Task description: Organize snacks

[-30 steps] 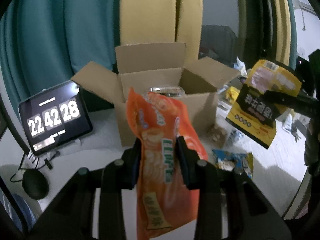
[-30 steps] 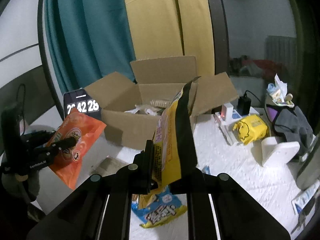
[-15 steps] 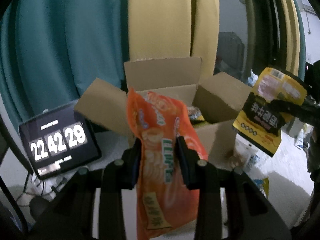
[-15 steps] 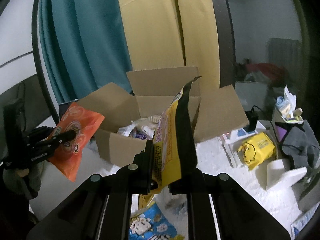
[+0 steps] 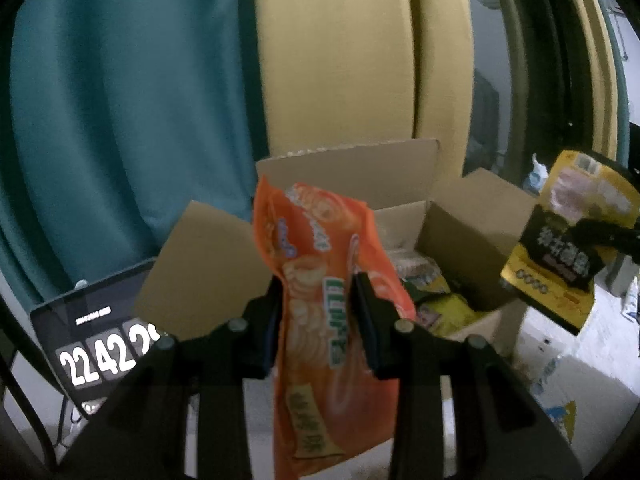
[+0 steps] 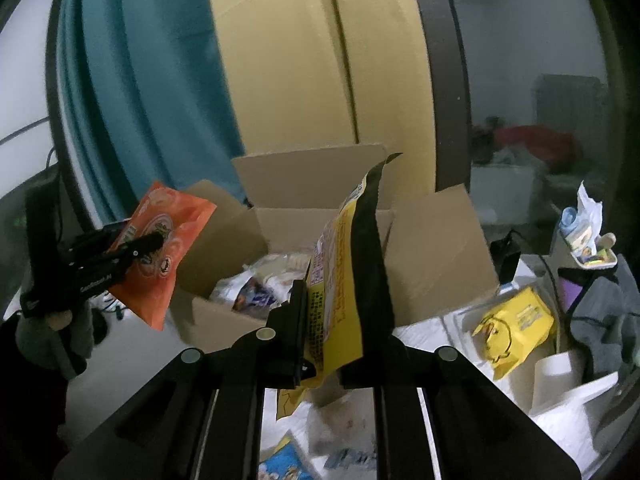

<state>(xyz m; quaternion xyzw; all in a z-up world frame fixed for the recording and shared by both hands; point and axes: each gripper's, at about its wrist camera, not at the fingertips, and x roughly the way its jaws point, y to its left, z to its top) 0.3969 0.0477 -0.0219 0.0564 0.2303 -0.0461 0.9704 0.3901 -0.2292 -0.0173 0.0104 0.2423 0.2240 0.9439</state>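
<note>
Both hands are carrying snacks to the open cardboard box (image 6: 420, 264), so the step in hand looks like the delivery, with the drop not yet made; the left gripper (image 5: 318, 312) has its fingers pinched narrow on an orange snack bag (image 5: 320, 280), which stands upright between them in front of the box's near wall; the right gripper (image 6: 340, 320) is clamped almost flat on the lower part of a yellow and black packet (image 6: 344, 280), whose top rises before the box's open mouth; neither bag is inside yet. The box already holds several packets, so the next move calls for bringing each bag over the opening, past the raised flaps, and letting go one at a time so the two hands do not crowd each other. The left flap, spread outward, stands closest to the orange bag's path. Beside the box near the table's left edge stands a tablet (image 5: 92, 344) showing a clock; a blue packet (image 6: 280, 460) lies on the table's near edge, still to be collected; a yellow pouch (image 6: 516, 320) and grey cloth (image 6: 604, 312) lie toward the right edge.
</note>
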